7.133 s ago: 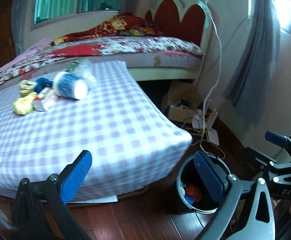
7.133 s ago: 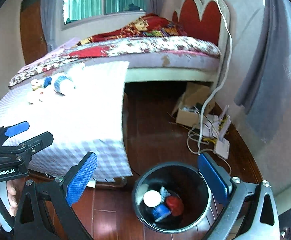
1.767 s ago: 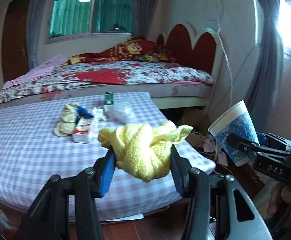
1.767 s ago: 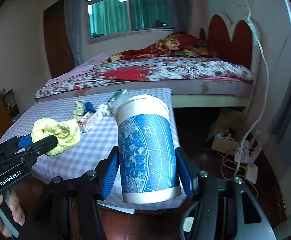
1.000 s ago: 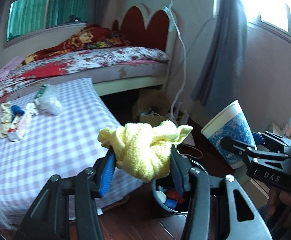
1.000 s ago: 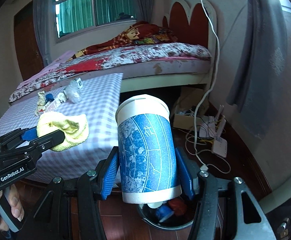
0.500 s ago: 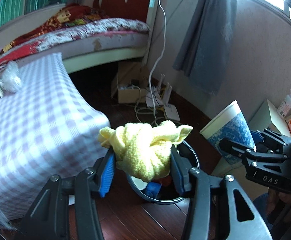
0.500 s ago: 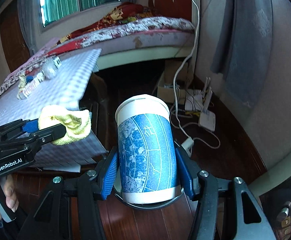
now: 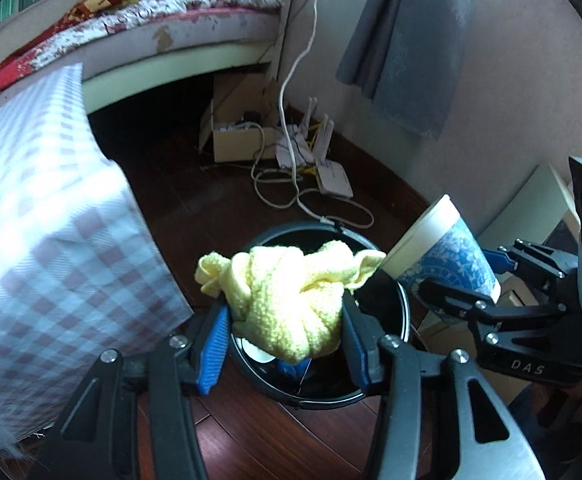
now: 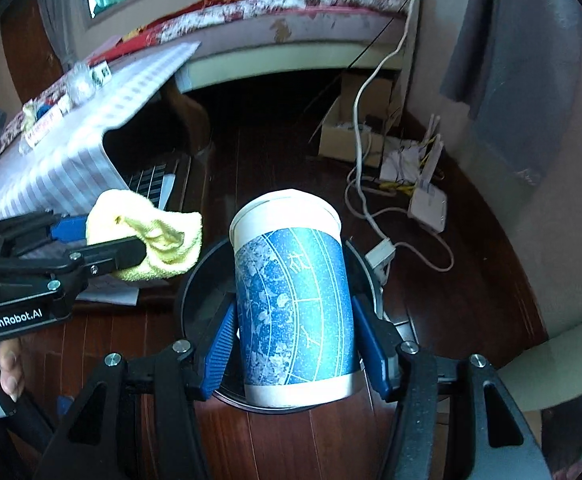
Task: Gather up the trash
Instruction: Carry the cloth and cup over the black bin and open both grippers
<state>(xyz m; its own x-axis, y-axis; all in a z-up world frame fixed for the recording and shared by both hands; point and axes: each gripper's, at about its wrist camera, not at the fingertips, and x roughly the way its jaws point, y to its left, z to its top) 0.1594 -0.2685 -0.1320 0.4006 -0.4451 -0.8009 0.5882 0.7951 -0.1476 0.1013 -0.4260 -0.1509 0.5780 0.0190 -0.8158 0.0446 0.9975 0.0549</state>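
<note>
My left gripper (image 9: 285,340) is shut on a crumpled yellow cloth (image 9: 287,300) and holds it over the black round trash bin (image 9: 401,320) on the wooden floor. My right gripper (image 10: 295,344) is shut on a blue and white paper cup (image 10: 293,296), upright, above the same bin (image 10: 195,292). In the right wrist view the left gripper (image 10: 103,244) with the cloth (image 10: 151,244) is at the bin's left rim. In the left wrist view the cup (image 9: 439,256) is at the bin's right rim. Some trash lies inside the bin.
A table with a checked cloth (image 9: 43,216) stands left of the bin, with several small trash items (image 10: 55,104) at its far end. A cardboard box (image 9: 239,140), routers and cables (image 9: 311,184) lie on the floor beyond. A bed (image 9: 171,20) is behind.
Both grippers have swung from the table down toward the floor, carrying cloth and cup. The bin now sits directly under both of them. Both grips are unchanged.
</note>
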